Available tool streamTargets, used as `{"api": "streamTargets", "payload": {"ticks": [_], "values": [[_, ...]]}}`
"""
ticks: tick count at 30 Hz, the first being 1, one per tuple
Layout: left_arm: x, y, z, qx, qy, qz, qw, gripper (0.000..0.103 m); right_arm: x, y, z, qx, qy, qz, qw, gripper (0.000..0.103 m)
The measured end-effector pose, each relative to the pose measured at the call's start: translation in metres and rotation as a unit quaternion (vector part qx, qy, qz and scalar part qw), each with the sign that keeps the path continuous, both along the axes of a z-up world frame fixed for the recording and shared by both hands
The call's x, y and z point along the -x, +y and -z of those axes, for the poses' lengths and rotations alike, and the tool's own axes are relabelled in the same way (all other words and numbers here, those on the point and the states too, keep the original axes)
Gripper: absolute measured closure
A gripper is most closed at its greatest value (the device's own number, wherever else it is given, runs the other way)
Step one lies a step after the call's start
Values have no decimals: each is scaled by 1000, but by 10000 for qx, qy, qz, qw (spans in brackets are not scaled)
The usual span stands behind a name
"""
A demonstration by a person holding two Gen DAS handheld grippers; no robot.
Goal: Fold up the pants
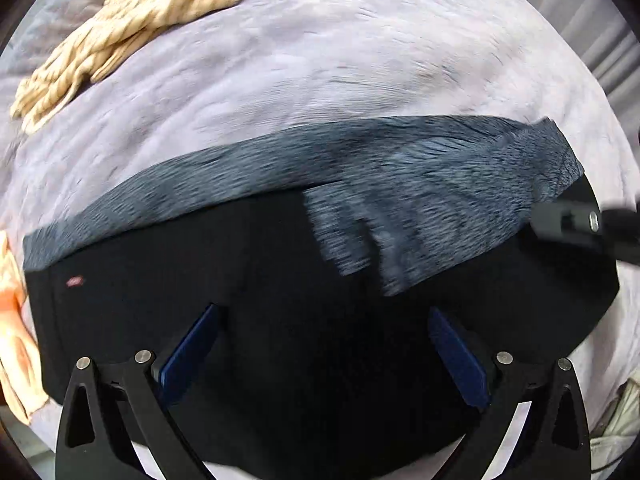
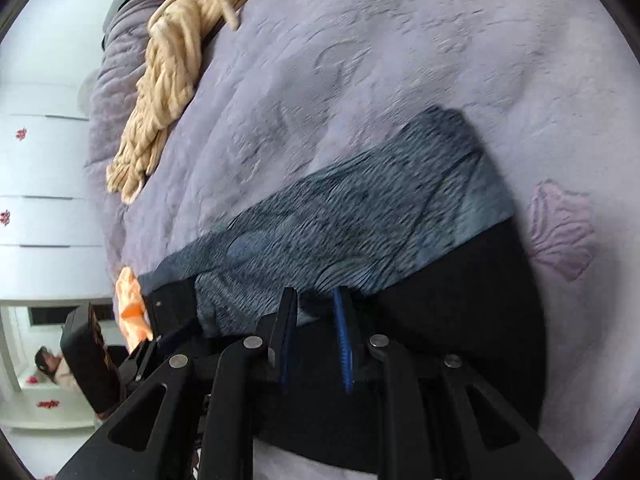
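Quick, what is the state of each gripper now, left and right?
Left gripper: open, holding nothing, spread over the black pants.
Right gripper: fingers nearly together at the pants' fuzzy grey lining; cannot tell whether it grips.

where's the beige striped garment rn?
Beige striped garment lies bunched on the lavender bedspread, upper left in both wrist views, beyond the pants.

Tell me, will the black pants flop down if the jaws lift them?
Probably floppy: the pants lie flat on the blanket, with the fleecy grey lining folded over like soft cloth. They look thick, so maybe a bit heavy. The fuzzy lining likely grips rather than slips where the right gripper pinches it.
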State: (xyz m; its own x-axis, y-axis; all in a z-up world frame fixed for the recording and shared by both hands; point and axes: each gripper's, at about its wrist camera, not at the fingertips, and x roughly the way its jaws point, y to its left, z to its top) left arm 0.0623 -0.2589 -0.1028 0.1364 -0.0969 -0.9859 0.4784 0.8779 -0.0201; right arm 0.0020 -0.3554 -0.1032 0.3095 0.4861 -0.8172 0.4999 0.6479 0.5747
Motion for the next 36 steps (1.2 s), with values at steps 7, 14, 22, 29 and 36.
{"api": "streamTargets", "payload": {"ticks": [7, 14, 22, 29, 36], "values": [[7, 64, -22, -336, -124, -352, 9987, 0, 10, 69, -17, -162, -133, -420, 9989, 81], [39, 123, -27, -434, 89, -779, 9960, 0, 8, 130, -13, 803, 311, -899, 9922, 78], [56, 156, -32, 129, 257, -1121, 9933, 0, 4, 163, -31, 1236, 539, -1636, 9773, 50], [65, 194, -39, 499, 268, -1324, 9896, 0, 3, 193, -46, 1531, 594, -2029, 9653, 24], [60, 218, -30, 674, 463, -1659, 9827, 0, 19, 210, -49, 1715, 878, -2289, 9542, 22]]}}
